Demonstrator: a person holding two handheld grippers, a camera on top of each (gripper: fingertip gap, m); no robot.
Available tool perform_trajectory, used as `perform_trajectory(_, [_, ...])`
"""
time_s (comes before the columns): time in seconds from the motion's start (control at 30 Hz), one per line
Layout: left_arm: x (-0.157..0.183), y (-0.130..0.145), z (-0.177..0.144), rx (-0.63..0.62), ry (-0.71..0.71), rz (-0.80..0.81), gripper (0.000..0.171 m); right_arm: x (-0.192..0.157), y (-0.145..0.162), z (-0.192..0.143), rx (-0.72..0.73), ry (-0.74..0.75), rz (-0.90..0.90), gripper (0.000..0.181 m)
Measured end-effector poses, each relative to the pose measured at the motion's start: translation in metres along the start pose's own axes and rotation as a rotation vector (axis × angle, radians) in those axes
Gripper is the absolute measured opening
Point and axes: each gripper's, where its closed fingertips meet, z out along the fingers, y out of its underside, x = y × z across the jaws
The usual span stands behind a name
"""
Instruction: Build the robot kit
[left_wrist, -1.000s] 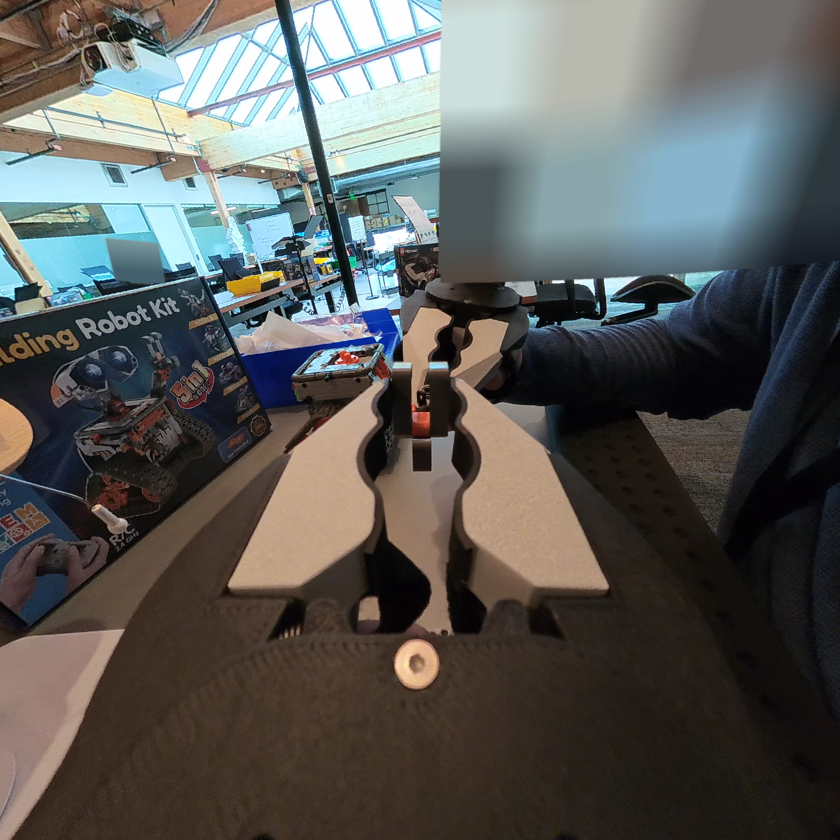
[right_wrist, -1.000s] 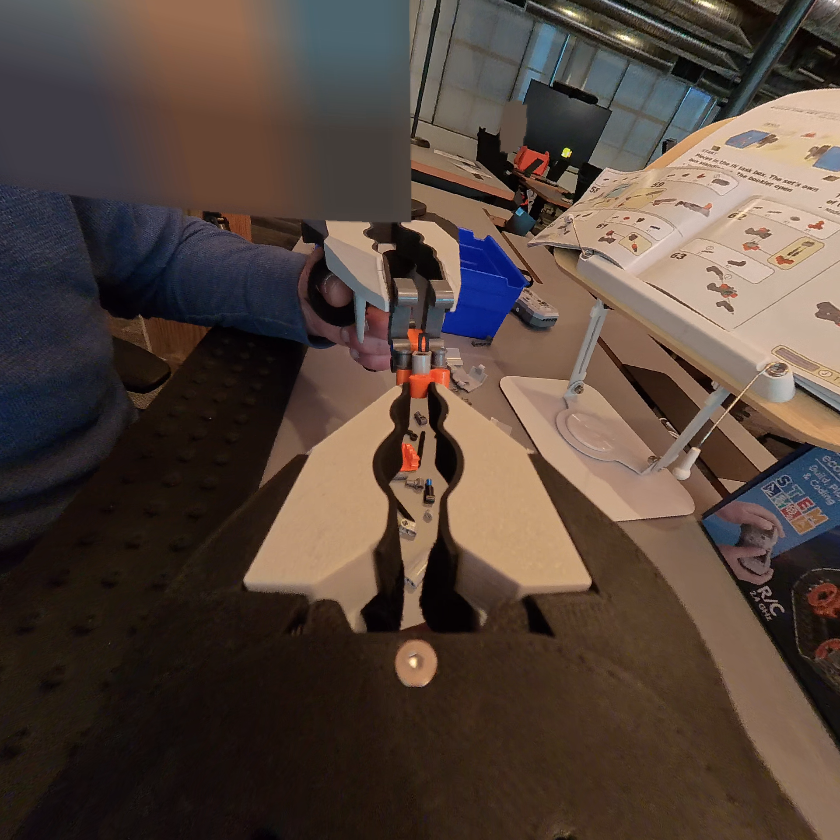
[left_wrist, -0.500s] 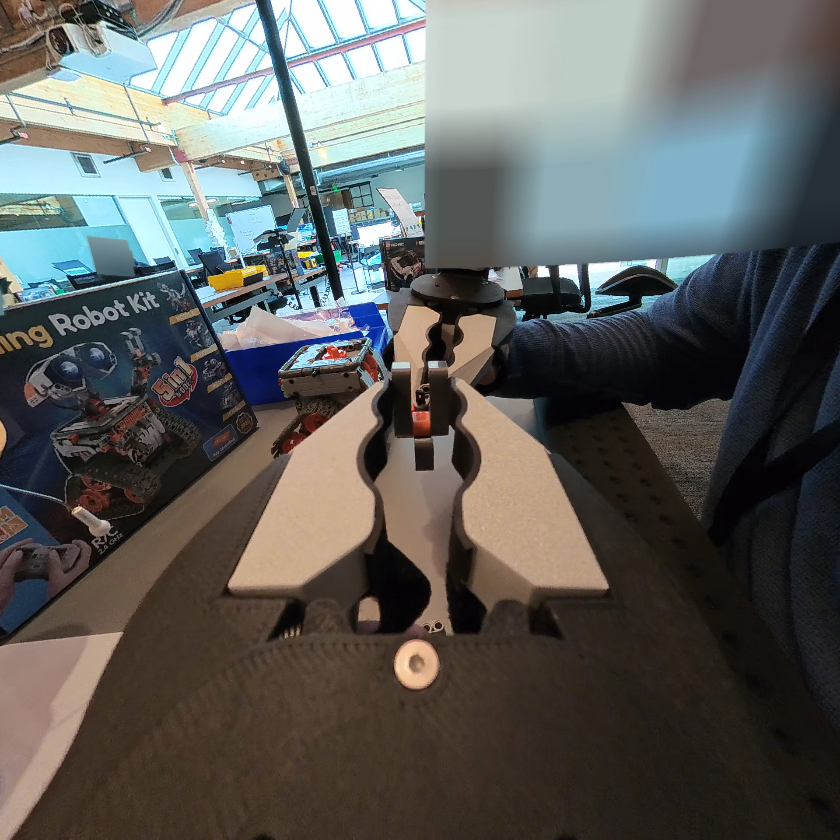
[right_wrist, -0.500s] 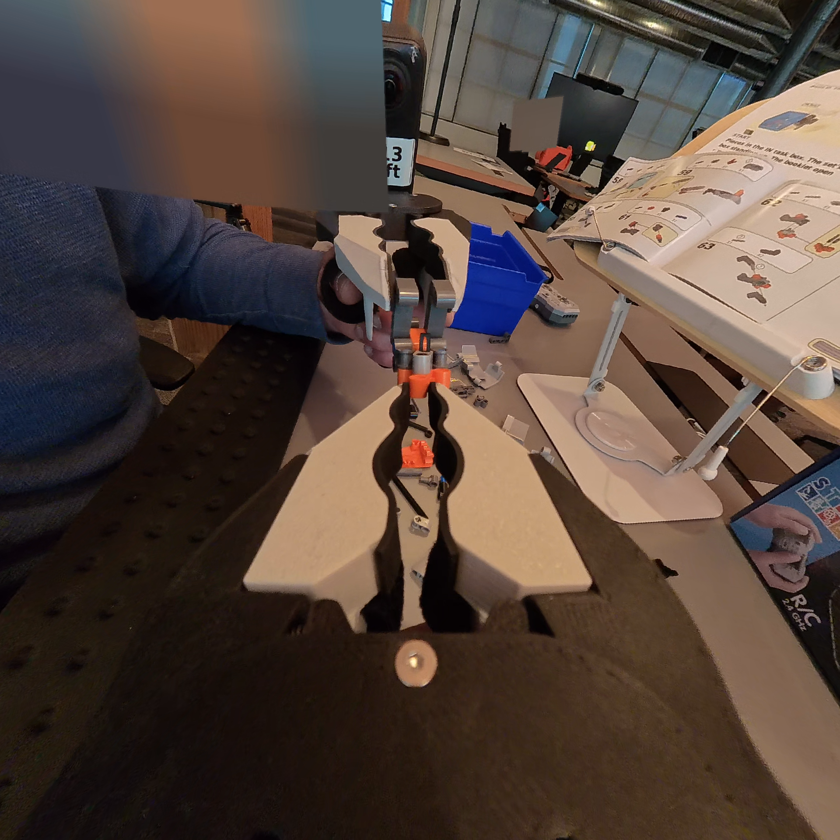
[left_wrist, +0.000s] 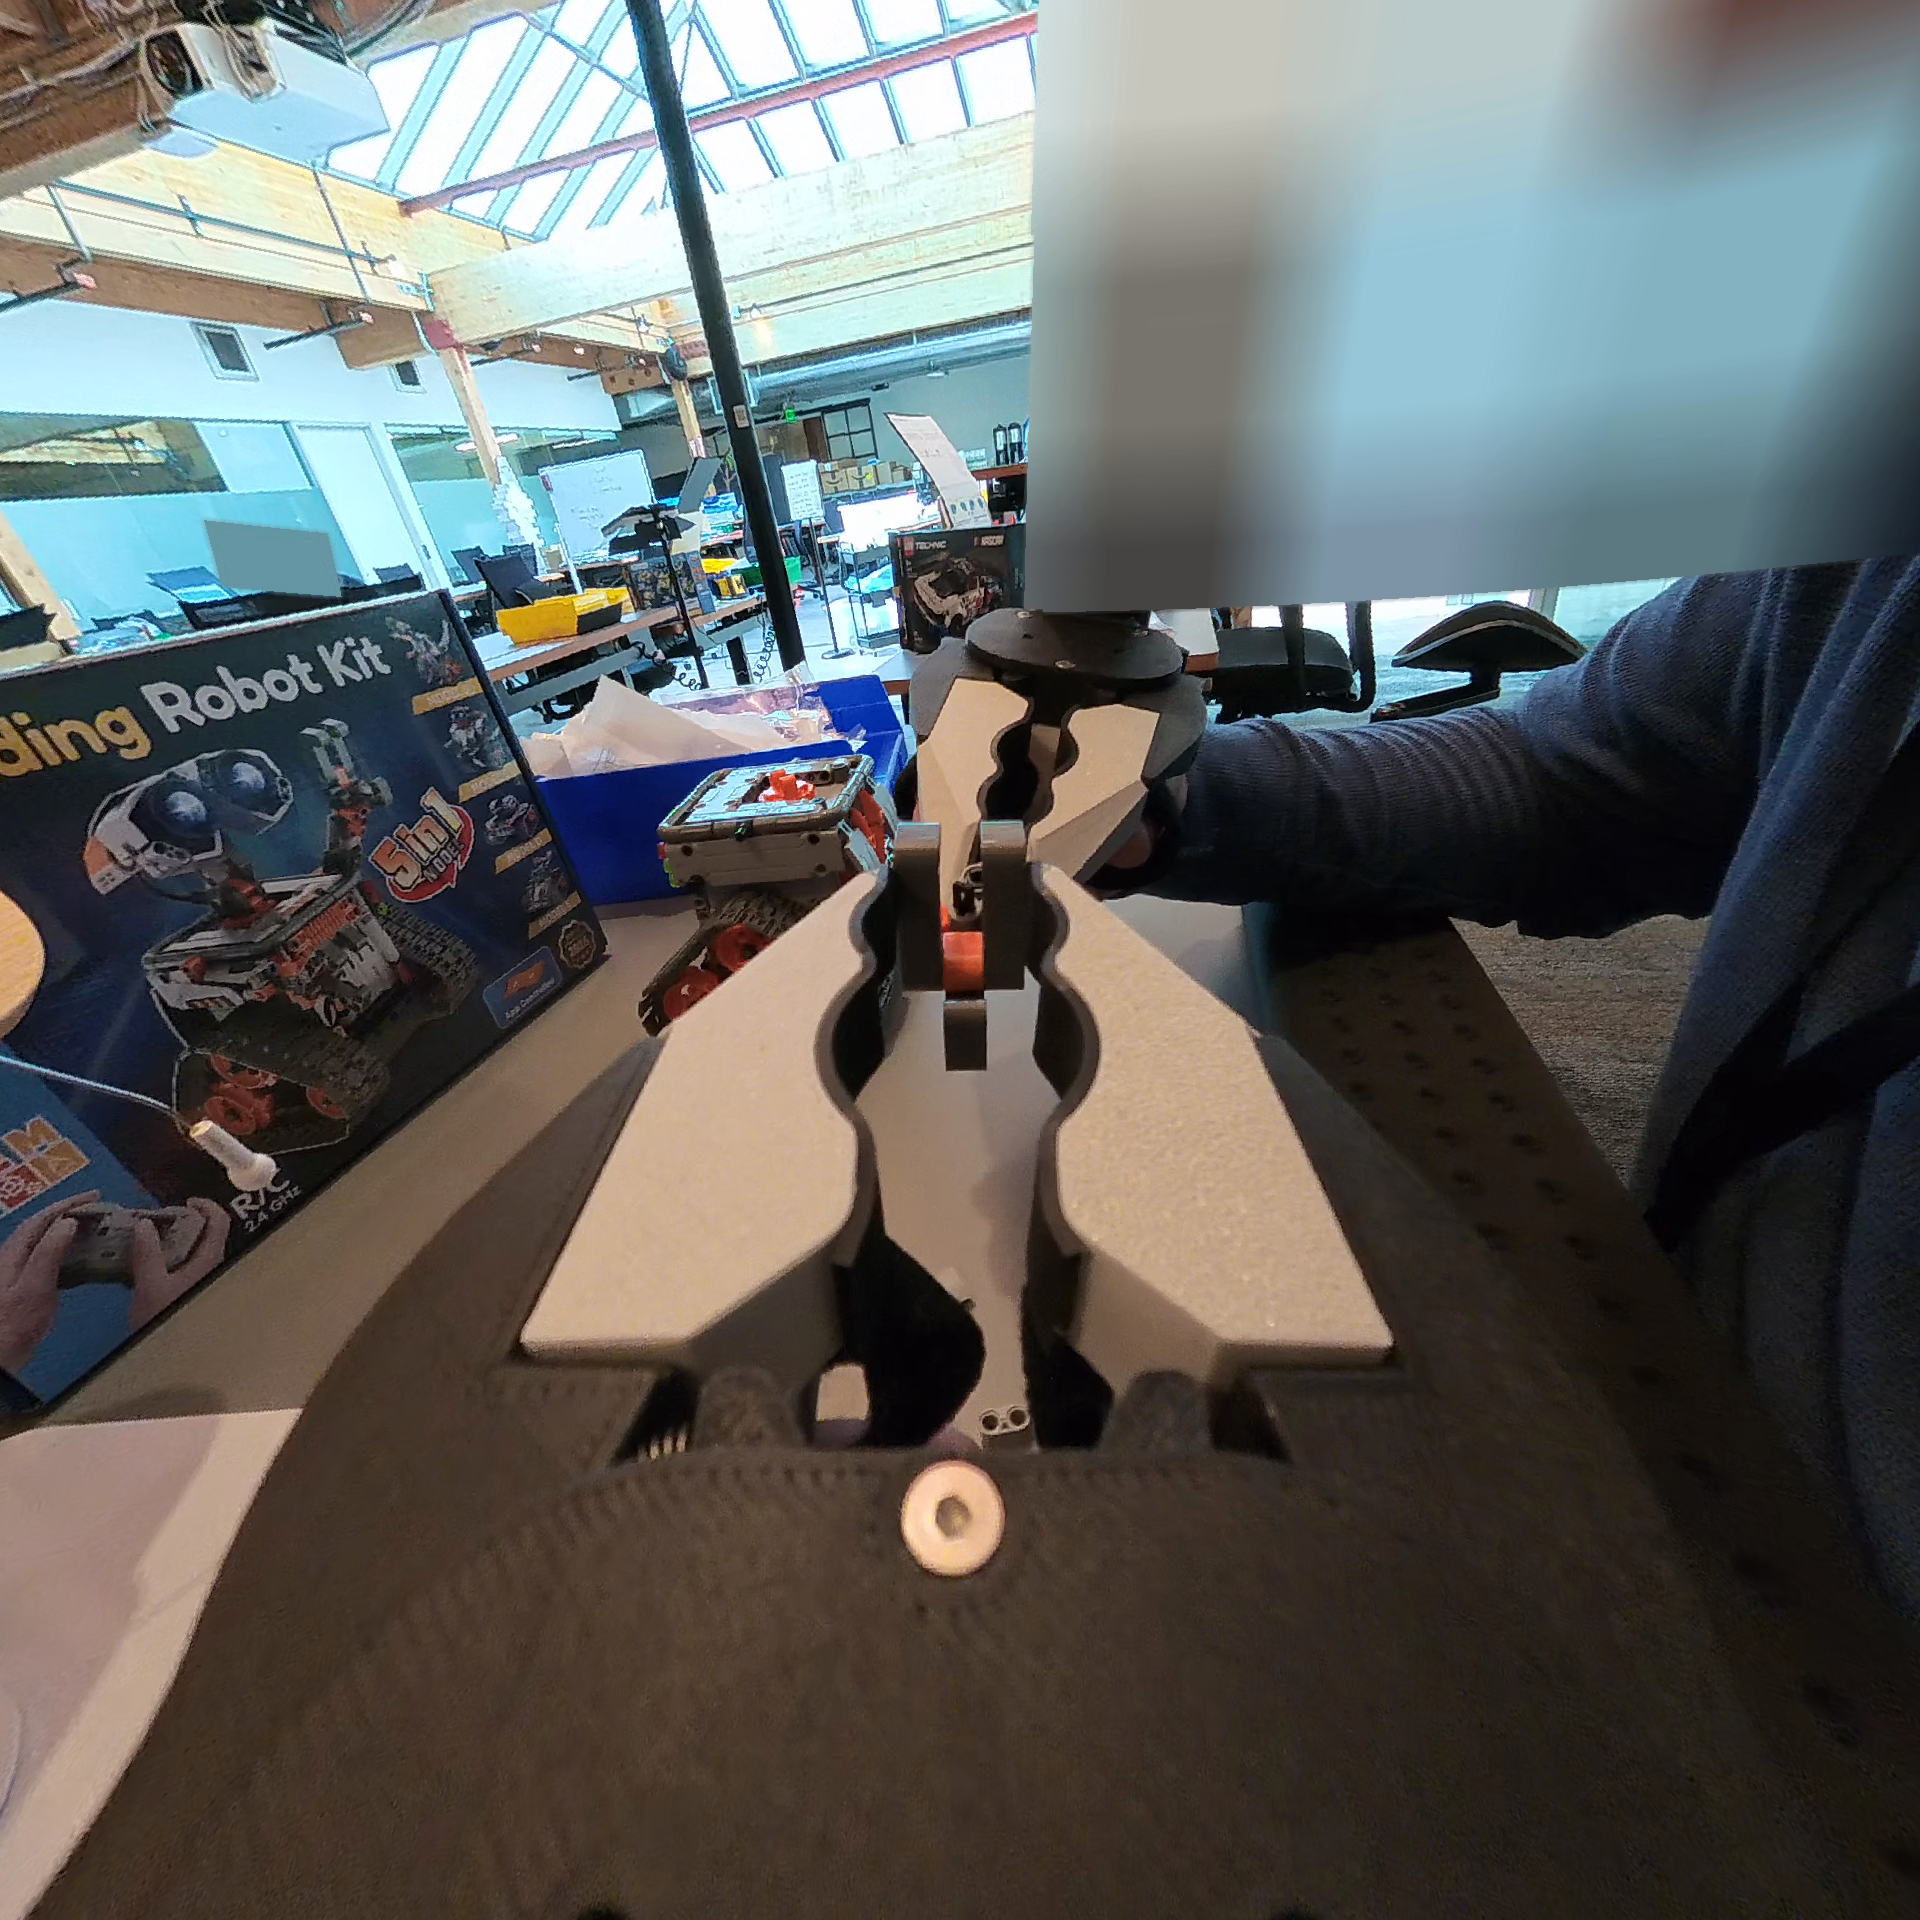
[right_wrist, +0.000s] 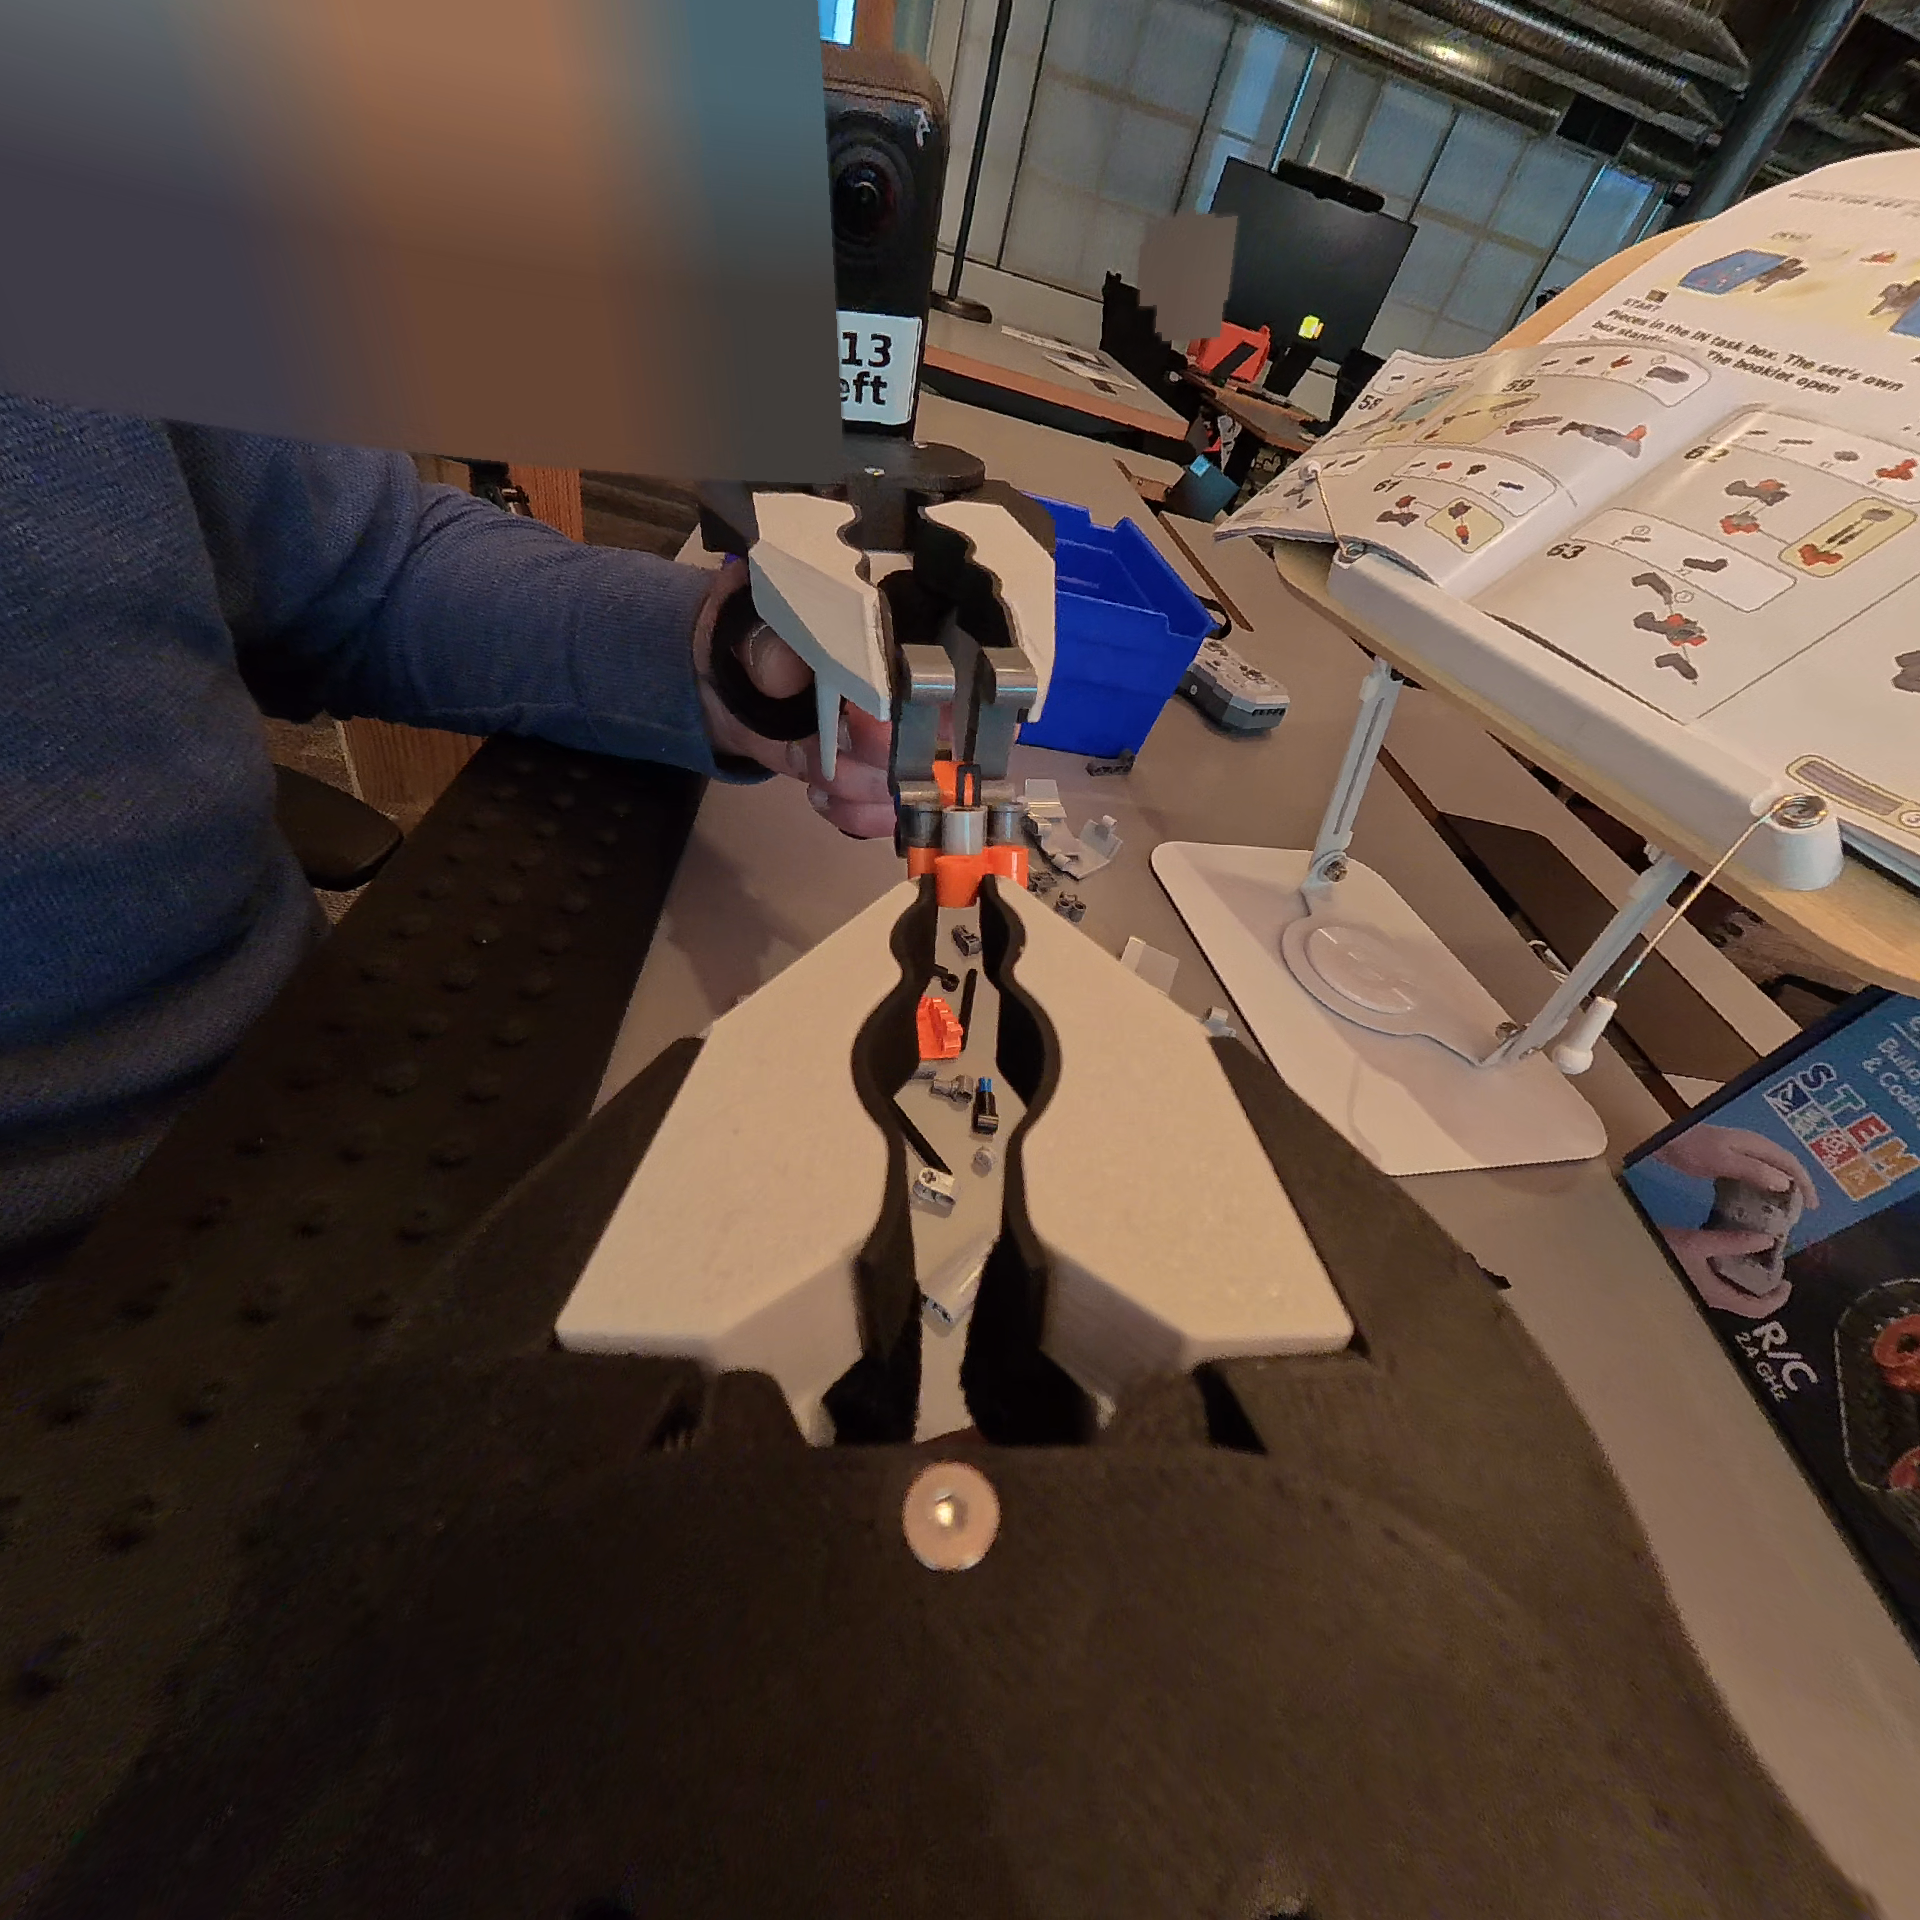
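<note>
Bench: grey table (left_wrist: 447, 1143), with a black perforated mat (right_wrist: 436, 987) along your near edge.

Large items: the robot kit box (left_wrist: 260, 883) stands propped at your left. An open instruction booklet (right_wrist: 1662, 540) rests tilted on a white stand (right_wrist: 1382, 1039) at your right. A blue bin (right_wrist: 1112, 634) sits behind the work area, and a grey controller (right_wrist: 1236, 686) lies just beside it.

Mid-size: a partly built tracked model (left_wrist: 769, 842) stands on the table in front of the bin, well apart from both tools.

Tools: you hold the two grippers tip to tip above the table, facing each other. The left gripper (left_wrist: 961, 904) is clenched on the dark grey end of a small brick assembly (left_wrist: 961, 1023). The right gripper (right_wrist: 956, 899) is clenched on the orange end of the same assembly (right_wrist: 961, 831). So the piece is carried in the air between both sets of tips and rests on nothing.

Judgement: the two halves look seated together or nearly so. I cannot tell from either view whether the joint is fully closed.

Small: loose parts (right_wrist: 940, 1029) (orange, grey and black pins) lie scattered on the table below the right gripper, none of them touched.
</note>
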Motion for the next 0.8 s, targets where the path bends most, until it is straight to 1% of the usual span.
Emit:
perform_trajectory(0.67, [-0.007,0.007,0.001,-0.01,-0.033,-0.017,0.022,0.008,0.004,-0.001,-0.018,0.041,0.008,0.005])
perform_trajectory(0.8, [-0.011,0.009,0.0,-0.017,-0.053,-0.018,0.022,0.013,0.007,-0.003,-0.041,0.061,0.011,0.013])
